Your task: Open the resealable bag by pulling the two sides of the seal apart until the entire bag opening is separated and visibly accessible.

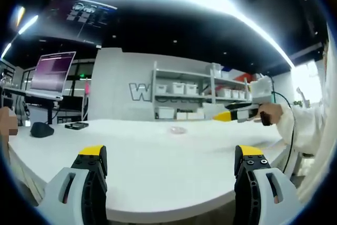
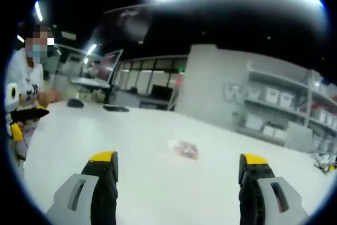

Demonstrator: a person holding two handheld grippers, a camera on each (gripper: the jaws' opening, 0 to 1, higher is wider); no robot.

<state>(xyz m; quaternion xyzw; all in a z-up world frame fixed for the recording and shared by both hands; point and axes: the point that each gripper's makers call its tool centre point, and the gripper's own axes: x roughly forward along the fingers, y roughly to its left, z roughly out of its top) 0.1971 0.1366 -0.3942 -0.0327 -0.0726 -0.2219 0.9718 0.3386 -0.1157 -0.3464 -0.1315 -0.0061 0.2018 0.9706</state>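
1. Yellow-tipped jaws of the left gripper (image 1: 171, 156) rise nearest the lens in the left gripper view; they stand wide apart with nothing between them.
2. Jaws of the right gripper (image 2: 179, 164) stand equally wide apart in the right gripper view, also holding nothing.
3. Landmark: the resealable bag (image 2: 183, 148), a small clear pouch with pinkish contents, lies flat on the white table (image 2: 147, 130).
4. Critical relation: the bag lies ahead of the right gripper, roughly centred between its jaws and near them. From the left gripper the same bag (image 1: 178, 129) lies well ahead, toward the far part of the table. Judgement: the right gripper is the nearer tool.
5. Long axis and seal edge of the bag cannot be told; the bag is too small and blurred.
6. Beyond the bag, toward the far table edge, sit a dark mouse-like object (image 1: 41, 129) and a flat dark device (image 1: 77, 125); a laptop (image 1: 51, 75) stands further off.
7. Bare table separates both grippers from the bag; nothing obstructs the approach.
8. Task state, judged: the bag is untouched and the seal is not yet gripped.
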